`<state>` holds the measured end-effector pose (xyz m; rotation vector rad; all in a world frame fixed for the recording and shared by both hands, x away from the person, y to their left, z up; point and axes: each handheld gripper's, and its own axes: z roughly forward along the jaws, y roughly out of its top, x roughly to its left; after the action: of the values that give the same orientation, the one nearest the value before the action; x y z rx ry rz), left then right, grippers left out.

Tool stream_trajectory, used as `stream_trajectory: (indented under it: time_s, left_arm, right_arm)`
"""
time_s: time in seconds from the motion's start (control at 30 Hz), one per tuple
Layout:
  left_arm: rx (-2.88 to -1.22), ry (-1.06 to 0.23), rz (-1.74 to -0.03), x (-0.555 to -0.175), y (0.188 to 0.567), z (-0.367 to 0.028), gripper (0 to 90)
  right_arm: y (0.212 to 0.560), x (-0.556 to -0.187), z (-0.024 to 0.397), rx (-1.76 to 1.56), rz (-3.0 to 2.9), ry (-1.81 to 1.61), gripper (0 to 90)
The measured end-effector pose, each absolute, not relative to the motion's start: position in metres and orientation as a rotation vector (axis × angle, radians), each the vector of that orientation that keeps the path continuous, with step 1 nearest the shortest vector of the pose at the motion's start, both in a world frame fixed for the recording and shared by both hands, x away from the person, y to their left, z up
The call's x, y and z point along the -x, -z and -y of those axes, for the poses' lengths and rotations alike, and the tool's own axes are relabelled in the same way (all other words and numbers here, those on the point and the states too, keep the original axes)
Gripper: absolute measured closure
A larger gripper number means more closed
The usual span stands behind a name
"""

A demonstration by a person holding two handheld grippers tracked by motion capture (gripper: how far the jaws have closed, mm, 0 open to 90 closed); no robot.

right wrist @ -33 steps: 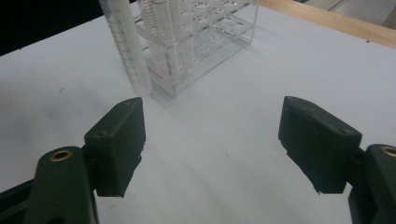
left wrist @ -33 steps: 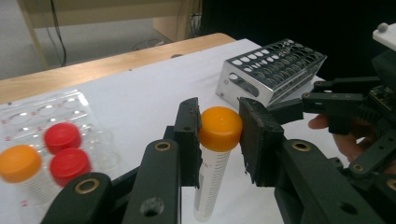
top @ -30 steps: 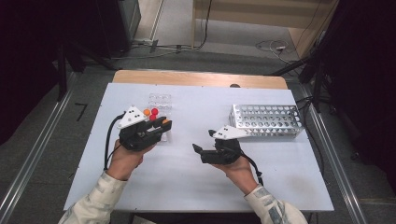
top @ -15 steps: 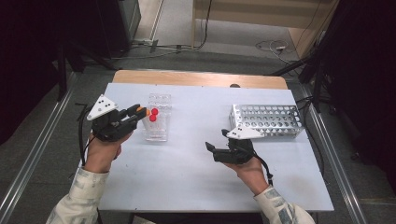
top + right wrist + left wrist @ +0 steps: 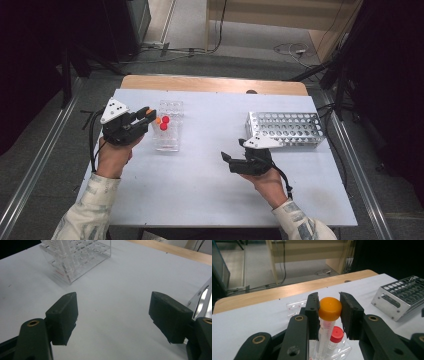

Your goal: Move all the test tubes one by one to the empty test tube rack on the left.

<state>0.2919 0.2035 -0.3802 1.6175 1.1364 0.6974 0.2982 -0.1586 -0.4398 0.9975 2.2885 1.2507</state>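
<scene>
My left gripper (image 5: 329,300) is shut on the orange cap of a clear graduated tube (image 5: 325,328). The tube's lower end reaches down into the clear plastic rack (image 5: 295,308), beside a red-capped tube (image 5: 336,335). In the high view the left gripper (image 5: 148,116) is at the rack's left side, with the orange cap (image 5: 158,120) at its tips and two red caps (image 5: 164,123) just beyond. My right gripper (image 5: 112,312) hangs open over bare white table with nothing between its jaws. In the high view the right gripper (image 5: 231,158) is left of the metal rack (image 5: 287,129).
The clear rack (image 5: 168,135) stands left of centre on the white table (image 5: 210,190). The perforated metal rack (image 5: 402,296) lies at the right. A wooden strip (image 5: 210,84) runs along the far edge. Dark floor and cables lie beyond it.
The left hand has moved left across the table, so its gripper now sits at the clear rack's left side. The right hand has shifted slightly right.
</scene>
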Motion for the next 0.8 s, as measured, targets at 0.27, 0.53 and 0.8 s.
stream_trajectory:
  time_s: [0.27, 0.53, 0.8]
  left_arm:
    - [-1.643, -0.693, -1.159, -0.299, 0.396, -0.201, 69.7]
    - [-1.672, -0.680, -1.174, -0.301, 0.406, -0.197, 69.5]
    - [-1.664, -0.656, -1.173, -0.300, 0.406, -0.199, 65.4]
  right_arm:
    - [0.440, -0.298, 0.158, -0.989, -2.292, -1.248, 22.4]
    - [0.440, -0.298, 0.158, -0.990, -2.291, -1.249, 22.5]
    - [0.440, -0.297, 0.158, -0.989, -2.292, -1.248, 22.6]
